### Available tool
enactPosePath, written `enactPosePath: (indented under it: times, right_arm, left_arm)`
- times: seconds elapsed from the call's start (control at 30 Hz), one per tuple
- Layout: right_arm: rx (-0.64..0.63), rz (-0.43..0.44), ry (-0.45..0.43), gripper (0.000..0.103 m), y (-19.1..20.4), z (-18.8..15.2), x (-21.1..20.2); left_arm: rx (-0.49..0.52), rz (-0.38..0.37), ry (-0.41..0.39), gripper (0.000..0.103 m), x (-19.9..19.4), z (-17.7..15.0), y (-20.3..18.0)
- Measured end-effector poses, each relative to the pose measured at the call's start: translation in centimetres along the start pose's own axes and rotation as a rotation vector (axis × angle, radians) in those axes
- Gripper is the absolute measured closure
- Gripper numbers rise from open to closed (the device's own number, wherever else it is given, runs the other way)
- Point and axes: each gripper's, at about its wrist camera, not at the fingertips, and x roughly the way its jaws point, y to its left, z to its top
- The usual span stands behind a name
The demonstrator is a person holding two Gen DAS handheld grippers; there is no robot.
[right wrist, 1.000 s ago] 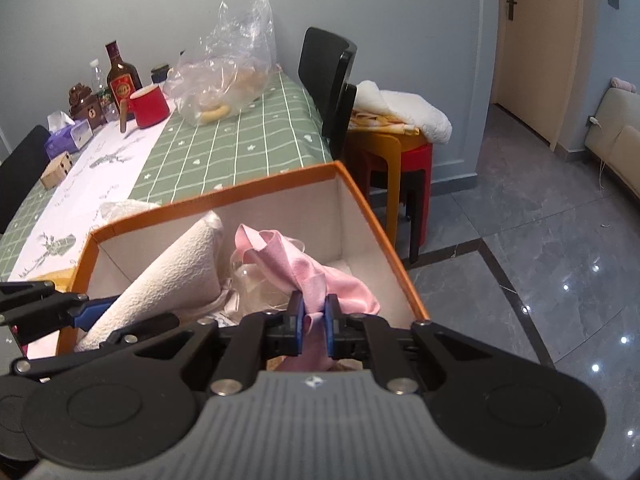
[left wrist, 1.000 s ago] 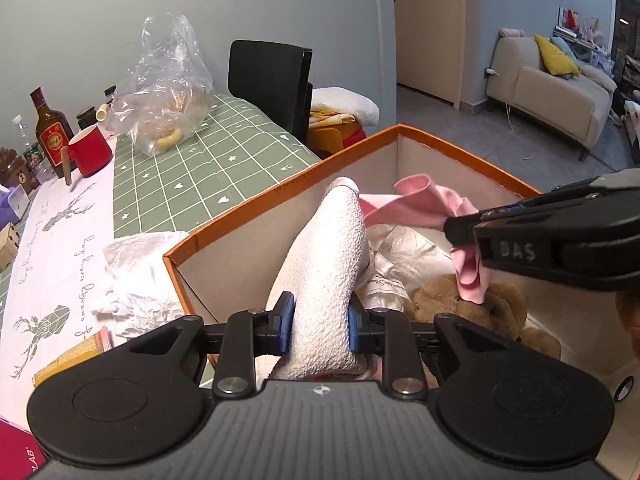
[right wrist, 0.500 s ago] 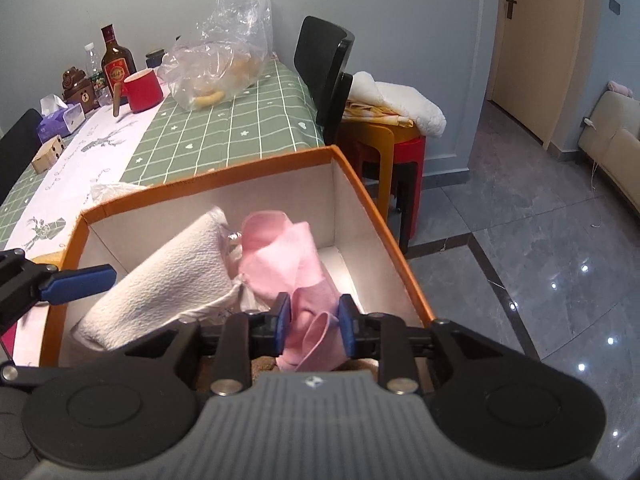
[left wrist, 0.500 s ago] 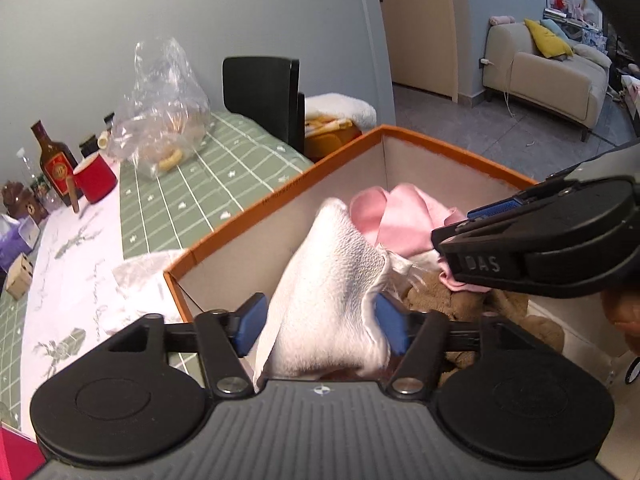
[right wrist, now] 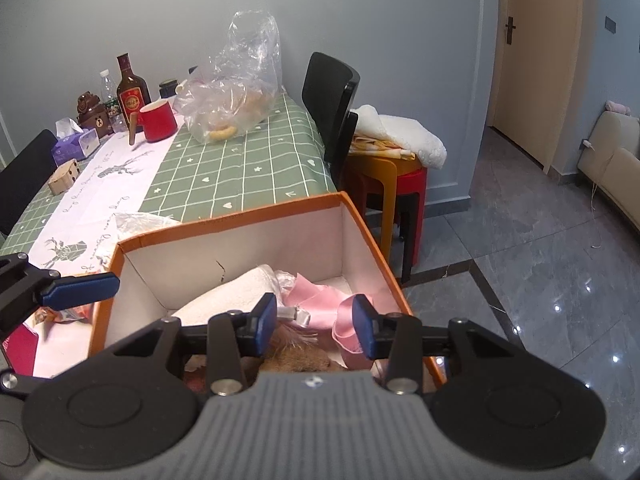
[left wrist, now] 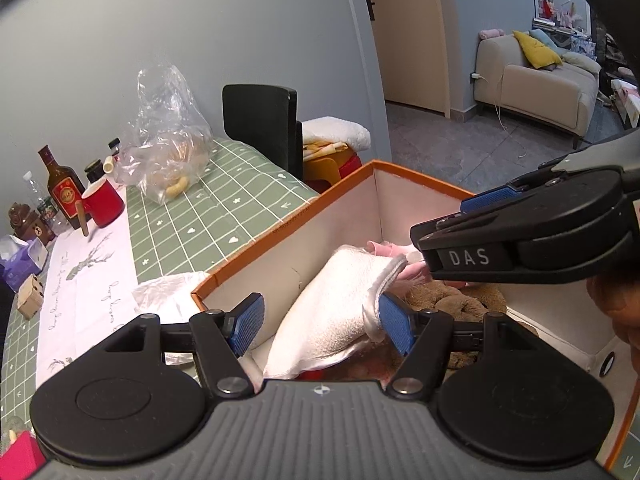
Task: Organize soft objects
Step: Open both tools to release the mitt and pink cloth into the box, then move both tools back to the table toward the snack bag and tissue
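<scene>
Left wrist view, fluffy white towel (left wrist: 340, 304) slumped in orange-rimmed box (left wrist: 280, 228), left fingers (left wrist: 320, 322) spread, right fingers (right wrist: 316, 324) parted, both just opened, gripping nothing

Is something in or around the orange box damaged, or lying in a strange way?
The orange box has a small dark tear on its inner white wall. Inside, the white towel lies slanted, propped against the other items, not flat. Nothing is spilled.
</scene>
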Motion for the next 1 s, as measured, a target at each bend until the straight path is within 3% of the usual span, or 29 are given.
enactPosePath:
  times: [0.57,1.0]
  right_arm:
    - [-0.045,0.024,-0.092,0.057,2.0,0.2,-4.4]
    - [-0.086,0.099,-0.144,0.055,5.7,-0.4,-7.2]
  left_arm:
    - [-0.023,0.035,-0.082,0.023,-5.0,0.1,3.6]
    - [-0.065,0.152,-0.075,0.021,-9.4,-2.9,10.6]
